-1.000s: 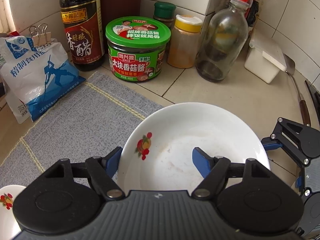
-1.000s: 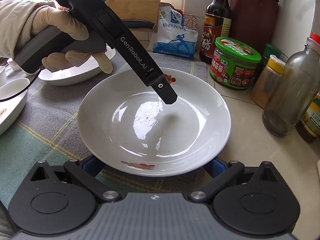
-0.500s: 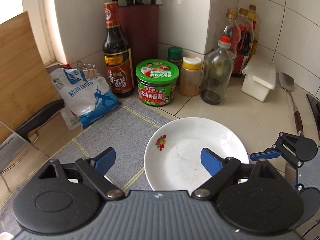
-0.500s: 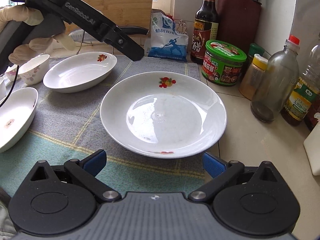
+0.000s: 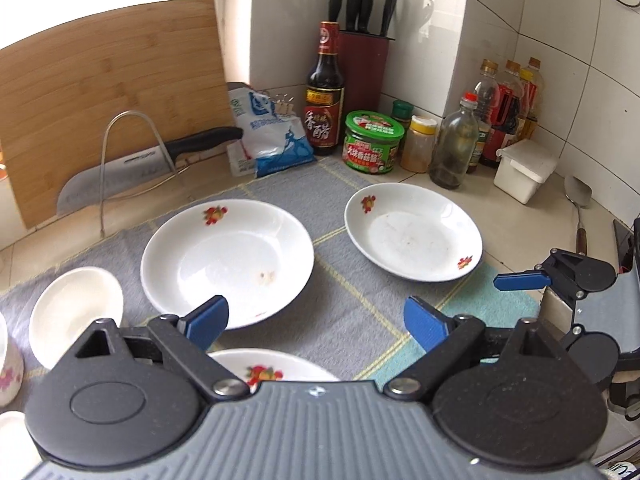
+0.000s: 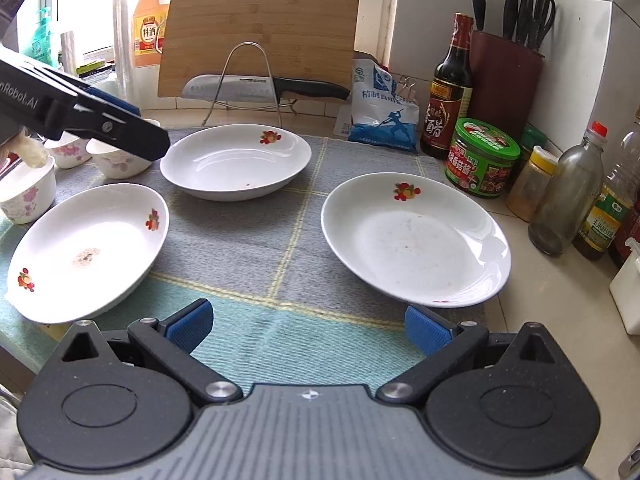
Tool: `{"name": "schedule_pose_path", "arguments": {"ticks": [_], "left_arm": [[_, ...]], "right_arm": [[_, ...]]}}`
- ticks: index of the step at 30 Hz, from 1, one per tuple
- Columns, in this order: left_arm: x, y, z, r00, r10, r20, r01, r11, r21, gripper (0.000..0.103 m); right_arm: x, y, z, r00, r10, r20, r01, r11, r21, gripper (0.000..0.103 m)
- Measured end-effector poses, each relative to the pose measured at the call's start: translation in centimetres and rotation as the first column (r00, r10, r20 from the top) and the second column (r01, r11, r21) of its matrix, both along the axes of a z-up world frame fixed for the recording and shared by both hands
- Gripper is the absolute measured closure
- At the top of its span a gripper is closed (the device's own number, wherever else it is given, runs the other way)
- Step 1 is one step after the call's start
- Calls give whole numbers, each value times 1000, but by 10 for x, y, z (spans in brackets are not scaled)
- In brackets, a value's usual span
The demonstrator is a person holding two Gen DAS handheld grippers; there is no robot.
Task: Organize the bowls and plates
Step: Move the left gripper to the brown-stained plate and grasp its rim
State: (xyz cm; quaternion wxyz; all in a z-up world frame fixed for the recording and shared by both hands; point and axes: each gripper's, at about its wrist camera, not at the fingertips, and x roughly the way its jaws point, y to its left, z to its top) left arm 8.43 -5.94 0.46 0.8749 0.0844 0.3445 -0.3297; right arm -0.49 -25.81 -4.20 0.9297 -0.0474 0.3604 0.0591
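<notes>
Three white deep plates with fruit prints lie on a grey-green mat [image 6: 248, 248]. One plate [image 6: 416, 240] lies at the right, half off the mat; it also shows in the left wrist view [image 5: 414, 232]. A second plate [image 6: 236, 162] lies at the back middle, also in the left wrist view [image 5: 228, 256]. A third plate [image 6: 86, 248] lies front left. Small floral bowls [image 6: 120, 162] stand at the far left. My left gripper [image 5: 316, 322] is open and empty above the mat. My right gripper [image 6: 306, 324] is open and empty, in front of the right plate.
Behind the mat stand a cutting board [image 6: 260, 28], a knife in a wire rack [image 6: 264, 88], a salt bag [image 6: 380, 108], a vinegar bottle [image 6: 450, 92], a green-lidded jar [image 6: 482, 158], a knife block [image 6: 506, 76] and several bottles [image 6: 568, 200]. A white box [image 5: 524, 170] and a spatula [image 5: 578, 208] lie at the right.
Both grippers have pulled back and risen away from the right plate, which stays on the mat's edge. The other plates and the bowls have come into view.
</notes>
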Motion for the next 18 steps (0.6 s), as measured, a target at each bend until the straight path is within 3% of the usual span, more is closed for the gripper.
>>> {"name": "schedule_pose_path", "arguments": {"ticks": [10, 18], "left_arm": [[-29, 68, -22, 990, 123, -63, -122, 992, 10, 9], [-43, 93, -32, 992, 108, -62, -104, 993, 52, 9]], "right_arm": [[-19, 58, -8, 999, 48, -13, -48, 999, 21, 0], [-28, 96, -19, 995, 88, -46, -87, 996, 27, 0]]}}
